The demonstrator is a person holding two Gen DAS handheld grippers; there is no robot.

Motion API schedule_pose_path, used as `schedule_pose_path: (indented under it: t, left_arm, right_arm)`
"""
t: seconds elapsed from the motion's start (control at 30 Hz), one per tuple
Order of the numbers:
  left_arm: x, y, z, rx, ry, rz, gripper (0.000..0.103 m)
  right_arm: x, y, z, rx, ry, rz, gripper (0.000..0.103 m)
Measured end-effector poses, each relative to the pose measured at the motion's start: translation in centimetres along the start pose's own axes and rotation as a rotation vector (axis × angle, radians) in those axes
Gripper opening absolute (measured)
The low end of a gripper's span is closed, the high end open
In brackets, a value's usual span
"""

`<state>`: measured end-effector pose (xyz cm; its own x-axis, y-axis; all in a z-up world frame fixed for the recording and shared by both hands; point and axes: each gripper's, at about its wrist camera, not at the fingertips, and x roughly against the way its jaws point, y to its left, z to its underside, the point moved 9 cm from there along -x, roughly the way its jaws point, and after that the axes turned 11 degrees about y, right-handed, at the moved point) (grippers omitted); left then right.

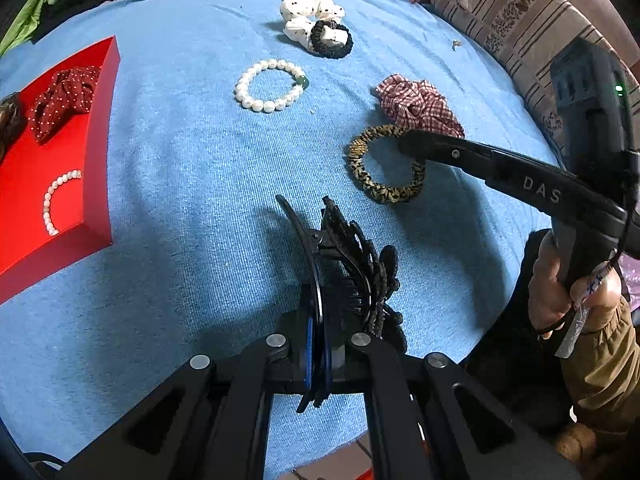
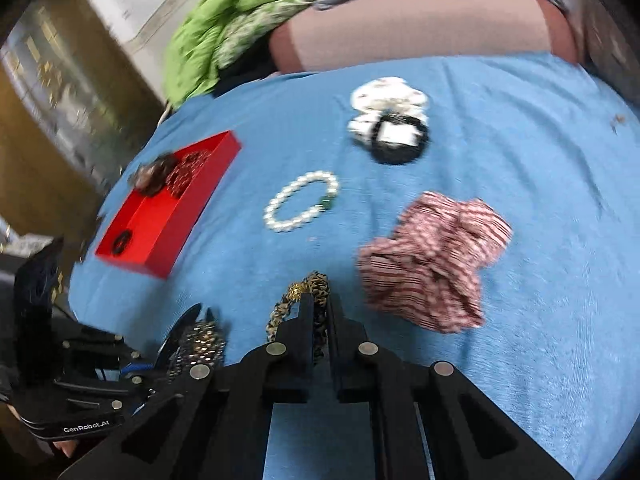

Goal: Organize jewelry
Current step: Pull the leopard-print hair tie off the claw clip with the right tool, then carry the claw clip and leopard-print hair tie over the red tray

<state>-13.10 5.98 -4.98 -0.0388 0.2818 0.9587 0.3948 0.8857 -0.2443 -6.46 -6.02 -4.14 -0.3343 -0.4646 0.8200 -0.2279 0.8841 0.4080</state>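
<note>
My left gripper [image 1: 318, 320] is shut on a black claw hair clip [image 1: 352, 248], holding it just above the blue cloth [image 1: 180, 160]. To its right, my right gripper [image 1: 408, 142] is down on a leopard-print hair tie [image 1: 376, 188]. In the right wrist view the right gripper [image 2: 320, 304] is shut on the near side of that hair tie [image 2: 316, 280]. The red tray [image 1: 96, 184] lies at the left, holding a dark red dotted scrunchie [image 1: 60, 96] and a pearl bracelet [image 1: 56, 200]. The left gripper and its clip [image 2: 200, 336] show at the lower left.
On the cloth lie a pearl bracelet with a green bead [image 1: 268, 85], a red checked scrunchie [image 1: 416, 102], and a white dotted scrunchie [image 1: 308, 12] with a black hair tie [image 1: 332, 40] on it. A striped cushion [image 1: 520, 28] borders the right; a green fabric [image 2: 240, 20] lies beyond.
</note>
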Motion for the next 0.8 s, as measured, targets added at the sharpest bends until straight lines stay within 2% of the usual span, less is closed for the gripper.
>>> schedule_pose_path:
  t: [0.17,0.27,0.3,0.4,0.43,0.47,0.63,0.8]
  left_arm:
    - [0.9,0.2,0.2,0.008,-0.032,-0.008,0.003]
    - [1.5,0.4,0.4,0.017,-0.051,-0.002,0.003]
    - [1.9,0.5,0.5,0.021,-0.061,0.000,0.003]
    - [2.9,1.0,0.6,0.037,-0.088,0.009,0.003]
    - [3.3,1.1,0.6,0.041,-0.097,0.011,0.003]
    - [3.7,1.4,0.7,0.049,-0.109,0.012,0.003]
    - [7.1,4.0,0.7,0.111,-0.195,0.011,0.003]
    - [10.8,9.2,0.7,0.228,-0.287,-0.027,0.003]
  right_arm:
    - [-0.2,0.2,0.1,-0.027,0.009,-0.030,0.013]
    - [-0.6,0.9,0.3,0.017,0.009,0.030,0.028]
    - [-0.9,1.1,0.5,0.027,0.014,0.042,0.028]
    - [-1.8,1.3,1.0,0.054,0.034,0.100,0.027]
    - [-1.9,1.3,1.1,0.056,0.037,0.115,0.023]
    - [-1.7,1.3,1.2,0.053,0.032,0.117,0.010]
    - [0.8,2.8,0.1,0.067,-0.040,0.137,0.009]
    - [2.9,6.3,-1.6,0.137,-0.091,0.139,0.008]
